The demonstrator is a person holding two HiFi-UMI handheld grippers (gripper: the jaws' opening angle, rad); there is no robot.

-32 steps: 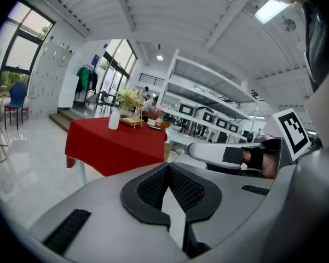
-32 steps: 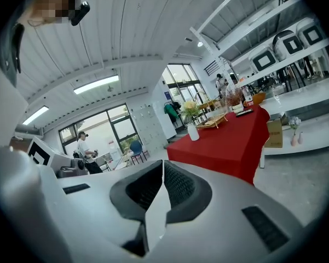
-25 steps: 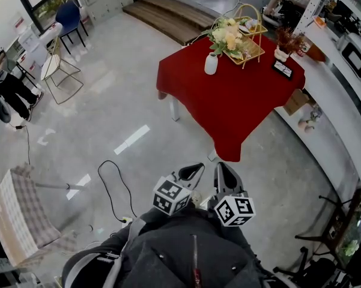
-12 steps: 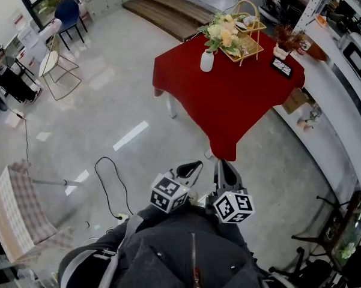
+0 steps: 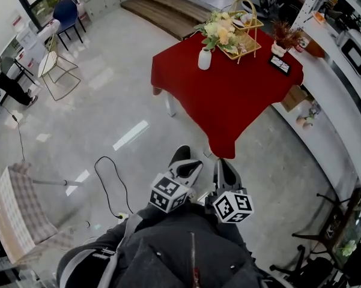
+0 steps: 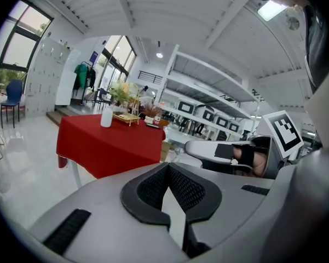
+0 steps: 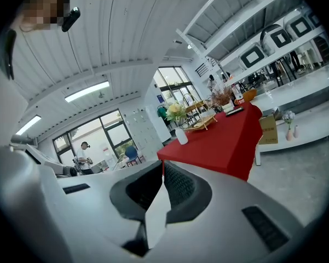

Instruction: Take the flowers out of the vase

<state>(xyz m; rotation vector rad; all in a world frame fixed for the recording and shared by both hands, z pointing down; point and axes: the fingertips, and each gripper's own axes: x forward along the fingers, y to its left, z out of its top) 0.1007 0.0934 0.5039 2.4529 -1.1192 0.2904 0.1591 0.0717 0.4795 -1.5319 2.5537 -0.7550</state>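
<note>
A white vase [image 5: 204, 59] with yellow and white flowers [image 5: 218, 31] stands at the far edge of a table under a red cloth [image 5: 228, 95], several steps ahead of me. The left gripper view shows the vase [image 6: 106, 117] and flowers [image 6: 119, 91] small and far off. They are just as distant in the right gripper view, vase [image 7: 182, 136] below flowers [image 7: 175, 112]. My left gripper [image 5: 191, 168] and right gripper [image 5: 226, 171] are held close to my body, side by side. Both are shut and empty, well short of the table.
A gold wire basket [image 5: 245, 36], a dried plant pot [image 5: 282, 43] and a dark frame [image 5: 281, 66] share the table. A white counter [image 5: 339, 101] runs along the right. Chairs [image 5: 57, 65], a plaid-covered stand [image 5: 15, 212] and a floor cable [image 5: 111, 182] lie left.
The scene has shifted slightly in the head view as I step toward the table. A dark shoe now shows ahead of the left gripper. Both grippers stay shut and empty.
</note>
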